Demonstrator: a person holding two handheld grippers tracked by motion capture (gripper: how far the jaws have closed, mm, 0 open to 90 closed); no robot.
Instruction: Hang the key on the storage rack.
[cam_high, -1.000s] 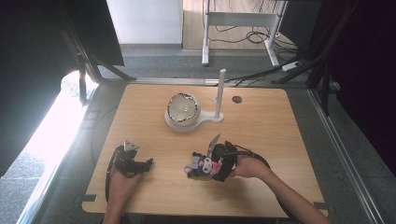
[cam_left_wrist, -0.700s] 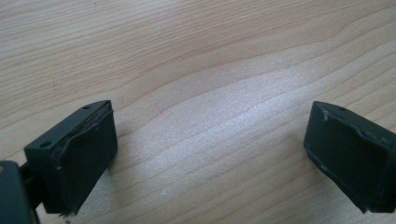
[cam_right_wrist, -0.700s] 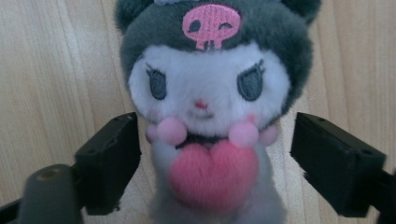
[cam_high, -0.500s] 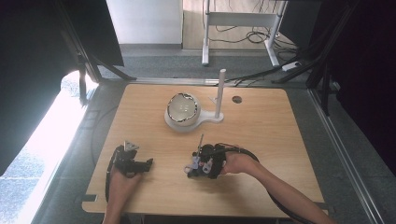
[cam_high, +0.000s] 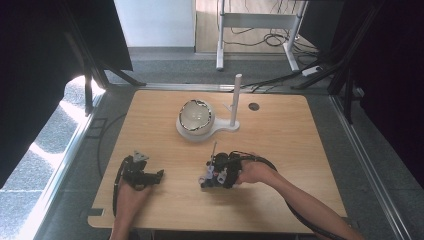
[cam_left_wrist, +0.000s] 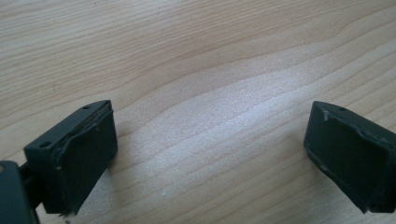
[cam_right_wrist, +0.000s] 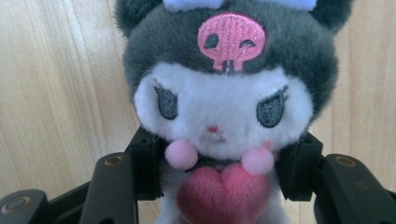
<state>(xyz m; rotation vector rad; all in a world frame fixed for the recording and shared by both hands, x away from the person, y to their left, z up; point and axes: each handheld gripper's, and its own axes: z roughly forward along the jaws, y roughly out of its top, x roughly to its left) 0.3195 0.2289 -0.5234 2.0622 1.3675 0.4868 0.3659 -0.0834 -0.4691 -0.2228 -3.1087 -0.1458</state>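
A small plush toy (cam_right_wrist: 224, 102) with a dark grey hood, a pink skull mark, a white face and a pink heart on its chest lies on the wooden table (cam_high: 280, 140). In the right gripper view its body sits between my right gripper (cam_right_wrist: 219, 175)'s black jaws, which have just been closing and now press on both of its sides. From above, the plush toy (cam_high: 207, 176) lies at the front middle of the table with the right gripper (cam_high: 216, 172) on it. My left gripper (cam_high: 159, 175) rests at the front left, its jaws wide apart over bare wood (cam_left_wrist: 210, 135).
A white stand (cam_high: 220, 127) at the table's middle back carries a shiny domed object (cam_high: 196, 116) and an upright white post (cam_high: 235, 97). A small dark disc (cam_high: 254, 106) lies to the right of it. The cable (cam_high: 272, 167) loops beside my right hand.
My right gripper has slid a little to the left onto the plush toy and its jaws have closed on it. The left gripper has stayed put.
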